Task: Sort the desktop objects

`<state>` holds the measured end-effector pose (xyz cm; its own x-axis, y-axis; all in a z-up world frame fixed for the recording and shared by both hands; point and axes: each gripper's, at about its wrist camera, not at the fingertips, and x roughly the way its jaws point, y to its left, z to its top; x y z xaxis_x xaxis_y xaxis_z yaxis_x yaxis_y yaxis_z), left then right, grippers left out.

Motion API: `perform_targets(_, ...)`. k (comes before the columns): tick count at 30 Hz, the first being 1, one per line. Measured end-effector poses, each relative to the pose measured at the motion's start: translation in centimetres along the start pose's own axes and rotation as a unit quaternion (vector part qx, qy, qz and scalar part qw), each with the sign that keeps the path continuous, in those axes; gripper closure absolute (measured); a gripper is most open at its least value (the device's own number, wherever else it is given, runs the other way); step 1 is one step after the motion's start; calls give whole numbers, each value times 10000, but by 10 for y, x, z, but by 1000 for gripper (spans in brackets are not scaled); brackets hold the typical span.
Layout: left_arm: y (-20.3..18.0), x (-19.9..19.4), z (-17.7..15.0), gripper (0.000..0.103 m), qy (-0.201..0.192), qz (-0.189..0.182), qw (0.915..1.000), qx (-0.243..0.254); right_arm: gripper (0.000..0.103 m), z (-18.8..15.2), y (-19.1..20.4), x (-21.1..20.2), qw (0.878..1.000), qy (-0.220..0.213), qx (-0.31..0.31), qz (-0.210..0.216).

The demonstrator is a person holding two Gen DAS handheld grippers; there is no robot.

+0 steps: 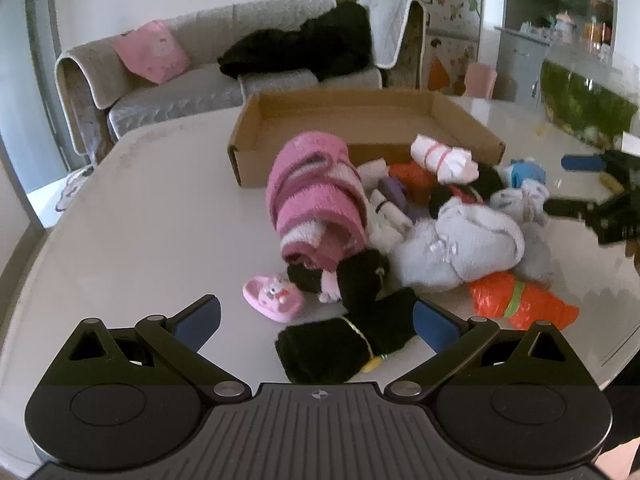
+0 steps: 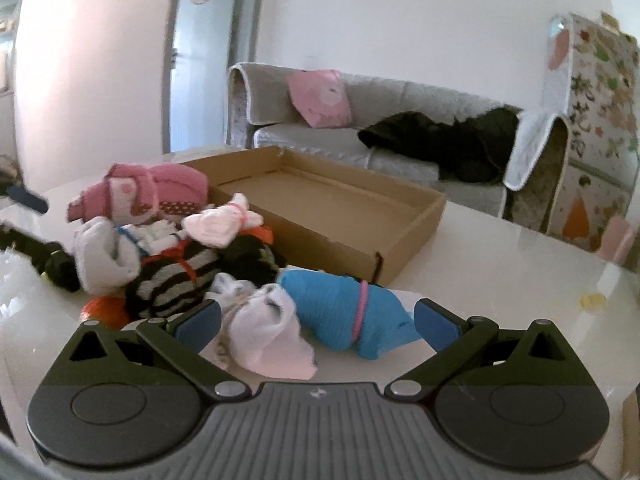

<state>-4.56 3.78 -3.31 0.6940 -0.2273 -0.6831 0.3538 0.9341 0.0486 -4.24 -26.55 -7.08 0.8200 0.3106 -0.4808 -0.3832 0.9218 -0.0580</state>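
Note:
A pile of rolled socks lies on the white table in front of an open cardboard box (image 1: pixel 460 120), which also shows in the right wrist view (image 2: pixel 416 216). My left gripper (image 1: pixel 318 322) is open, its jaws on either side of a black sock bundle (image 1: pixel 344 344). A pink striped roll (image 1: pixel 316 204), a grey-white roll (image 1: pixel 468 244) and an orange roll (image 1: pixel 520 300) lie beyond. My right gripper (image 2: pixel 318 320) is open over a blue sock roll (image 2: pixel 348 312) and a white sock (image 2: pixel 272 340). The right gripper also shows at the right of the left wrist view (image 1: pixel 576 188).
A small pink slipper toy (image 1: pixel 272 298) lies by the black bundle. A grey sofa (image 1: pixel 180 92) with a pink cushion and black clothing stands behind the table. A fish tank (image 1: pixel 584 104) sits at the far right. A black-and-grey striped roll (image 2: pixel 176 280) lies in the pile.

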Motion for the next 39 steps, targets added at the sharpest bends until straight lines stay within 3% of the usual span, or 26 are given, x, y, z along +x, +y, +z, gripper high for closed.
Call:
perform_targets(6, -7, 6, -3, 0, 87, 95, 9999, 28, 0, 5, -22, 7, 9977, -111, 642, -182)
perform_targets(16, -11, 27, -8, 0, 353, 129, 9991, -203, 0, 5, -36, 29, 9936, 92, 1121, 75)
perform_targets(19, -16, 31, -10, 0, 380, 264, 9989, -123, 0, 8, -32, 22, 9948, -88, 1014, 74)
perform_targets(21, -17, 31, -11, 0, 324, 302, 9989, -140, 0, 6, -29, 28, 9952, 148, 964, 91)
perform_targets(32, -10, 27, -16, 0, 310, 232, 9983, -436, 0, 6, -27, 39, 9937, 275, 1084, 40)
perform_targets(39, -21, 22, -17, 0, 141, 336, 9992, -170, 0, 3, -32, 39, 9905, 360, 1308, 224)
